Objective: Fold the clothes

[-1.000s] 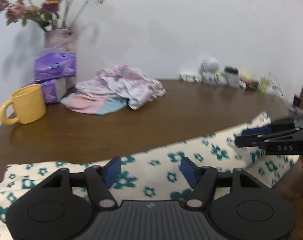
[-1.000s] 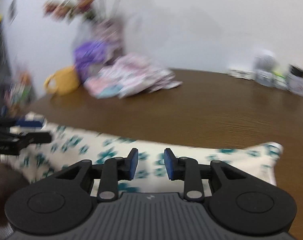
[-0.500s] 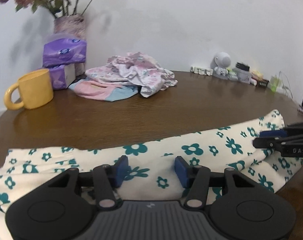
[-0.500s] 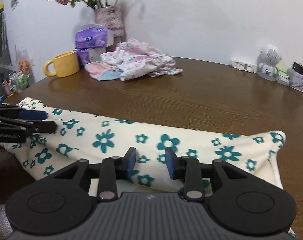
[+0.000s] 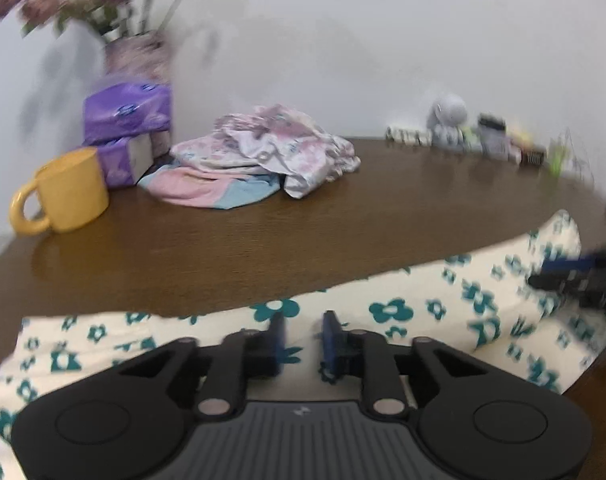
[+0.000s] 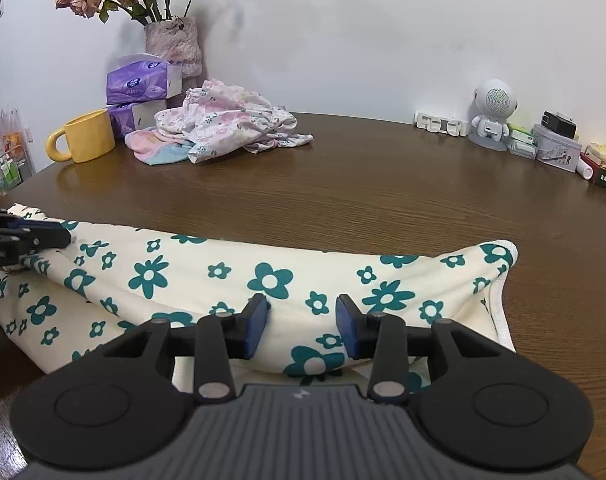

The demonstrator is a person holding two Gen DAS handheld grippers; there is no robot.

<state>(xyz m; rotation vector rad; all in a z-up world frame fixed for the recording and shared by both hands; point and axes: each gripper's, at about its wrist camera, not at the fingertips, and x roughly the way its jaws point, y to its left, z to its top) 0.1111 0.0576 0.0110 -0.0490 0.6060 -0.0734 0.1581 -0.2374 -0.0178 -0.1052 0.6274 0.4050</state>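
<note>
Both wrist views — low, tableward.

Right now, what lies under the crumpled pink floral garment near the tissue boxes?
A pink and light-blue cloth sticks out beneath the floral garment; how far it runs underneath is hidden.

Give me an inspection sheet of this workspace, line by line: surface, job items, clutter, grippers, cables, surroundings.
Surface: brown wooden table, far half mostly bare.
Job's things: flowered cloth lies along the near edge; crumpled clothes pile at the back.
Clutter: yellow mug, tissue packs, vase, robot figurine, tin, small boxes.
Grippers: left gripper closing, right gripper opening; both sit over the cloth, and the pads do not visibly press it.
Cables: nothing seen for sure.
Surroundings: white wall; items at the left edge are unclear.
</note>
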